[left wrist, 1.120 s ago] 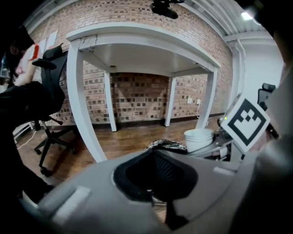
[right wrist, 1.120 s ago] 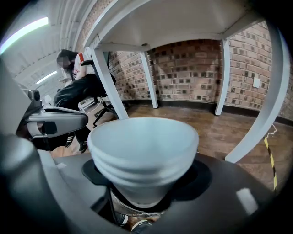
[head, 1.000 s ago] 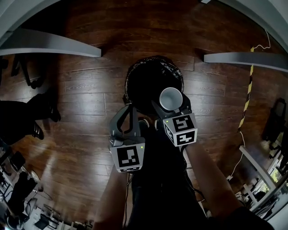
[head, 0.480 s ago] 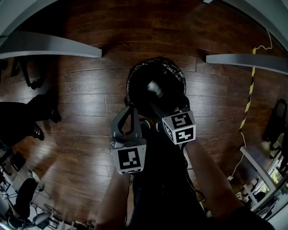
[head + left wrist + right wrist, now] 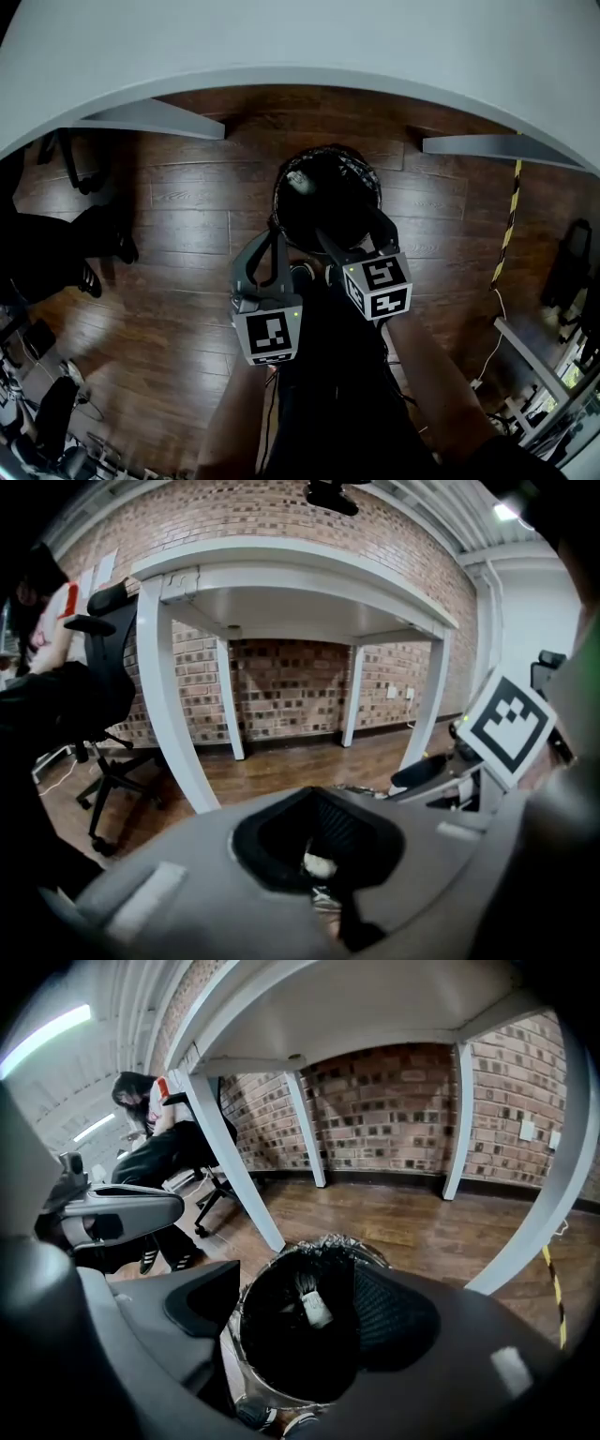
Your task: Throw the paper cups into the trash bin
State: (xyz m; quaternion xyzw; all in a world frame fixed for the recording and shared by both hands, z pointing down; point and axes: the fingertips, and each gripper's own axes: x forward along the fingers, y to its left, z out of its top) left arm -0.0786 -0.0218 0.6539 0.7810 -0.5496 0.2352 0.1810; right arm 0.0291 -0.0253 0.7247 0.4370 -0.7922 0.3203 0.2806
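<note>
Grey jaws of the right gripper stand released and empty; the left gripper beside it is clenched on nothing. Just beyond the right gripper sits the trash bin, a paper cup lying inside.

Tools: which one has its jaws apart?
The right tool: its jaws stand wide over the trash bin, nothing between them. The left tool has jaws meeting at the tips, beside the bin's rim.
</note>
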